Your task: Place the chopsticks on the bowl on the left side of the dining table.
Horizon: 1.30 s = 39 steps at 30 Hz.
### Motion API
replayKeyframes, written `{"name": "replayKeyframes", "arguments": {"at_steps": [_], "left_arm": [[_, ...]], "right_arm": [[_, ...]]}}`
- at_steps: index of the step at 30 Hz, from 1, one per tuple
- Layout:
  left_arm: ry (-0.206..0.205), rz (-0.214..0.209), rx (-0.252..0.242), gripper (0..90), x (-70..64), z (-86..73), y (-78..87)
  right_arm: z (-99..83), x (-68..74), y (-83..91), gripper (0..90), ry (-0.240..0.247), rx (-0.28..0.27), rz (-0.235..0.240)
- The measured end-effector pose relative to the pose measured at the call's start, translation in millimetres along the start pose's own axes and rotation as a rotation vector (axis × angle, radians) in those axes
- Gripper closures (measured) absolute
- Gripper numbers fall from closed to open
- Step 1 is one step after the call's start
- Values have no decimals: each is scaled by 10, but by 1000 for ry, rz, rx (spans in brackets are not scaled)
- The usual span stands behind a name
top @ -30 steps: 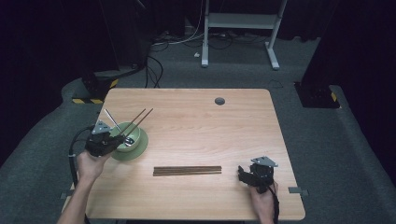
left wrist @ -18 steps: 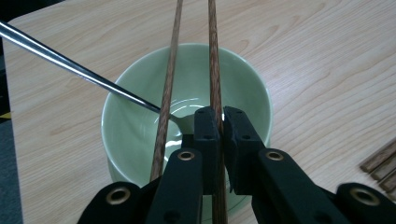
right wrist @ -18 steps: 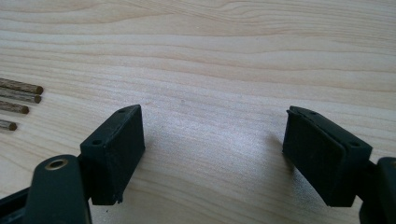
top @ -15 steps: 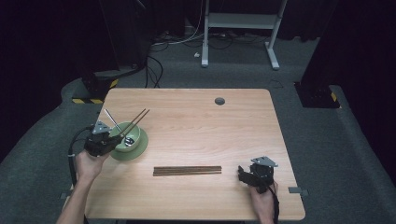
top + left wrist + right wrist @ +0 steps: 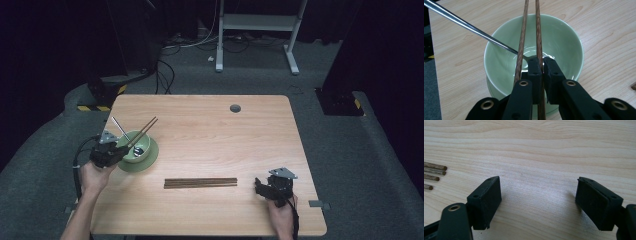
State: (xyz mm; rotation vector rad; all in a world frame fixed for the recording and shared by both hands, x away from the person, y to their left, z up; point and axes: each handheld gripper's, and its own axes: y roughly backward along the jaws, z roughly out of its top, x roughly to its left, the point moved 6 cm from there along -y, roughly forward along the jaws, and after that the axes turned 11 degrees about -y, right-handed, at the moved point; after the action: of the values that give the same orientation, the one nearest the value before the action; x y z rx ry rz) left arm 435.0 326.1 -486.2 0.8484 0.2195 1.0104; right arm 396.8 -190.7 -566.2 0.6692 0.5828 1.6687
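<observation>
A pale green bowl [image 5: 140, 145] [image 5: 564, 42] sits on a green saucer [image 5: 150, 159] at the table's left. A metal spoon [image 5: 118, 127] [image 5: 469, 26] and two wooden chopsticks [image 5: 146, 128] lean in the bowl. My left gripper [image 5: 119, 153] [image 5: 542, 60] reaches over the bowl's near rim, shut on the right-hand chopstick [image 5: 538, 35]. The other chopstick [image 5: 522, 42] runs just outside its left jaw. Several more chopsticks [image 5: 200, 183] [image 5: 434, 171] lie side by side at the table's front middle. To their right my right gripper [image 5: 260, 186] [image 5: 537, 195] rests low over bare wood, open and holding nothing.
The wooden table [image 5: 215, 135] has a dark cable hole [image 5: 235, 108] near its far edge. A grey floor with cables [image 5: 165, 70] and a white frame's legs [image 5: 255, 30] lies beyond the table.
The chopsticks over the bowl have drawn back slightly toward my left gripper. The right gripper has not moved.
</observation>
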Motion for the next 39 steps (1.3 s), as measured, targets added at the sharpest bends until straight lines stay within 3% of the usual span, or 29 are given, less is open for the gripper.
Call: {"name": "replayKeyframes", "arguments": {"at_steps": [25,34,39], "left_arm": [[5,22,20,829,59,-30,-30],[13,16,-5,776,47,5,10],[19,13,-9,697,31,57,-4]], "right_arm": [[0,0,0,204,0,0,0],[0,0,0,203,0,0,0],[0,0,0,203,0,0,0]]}}
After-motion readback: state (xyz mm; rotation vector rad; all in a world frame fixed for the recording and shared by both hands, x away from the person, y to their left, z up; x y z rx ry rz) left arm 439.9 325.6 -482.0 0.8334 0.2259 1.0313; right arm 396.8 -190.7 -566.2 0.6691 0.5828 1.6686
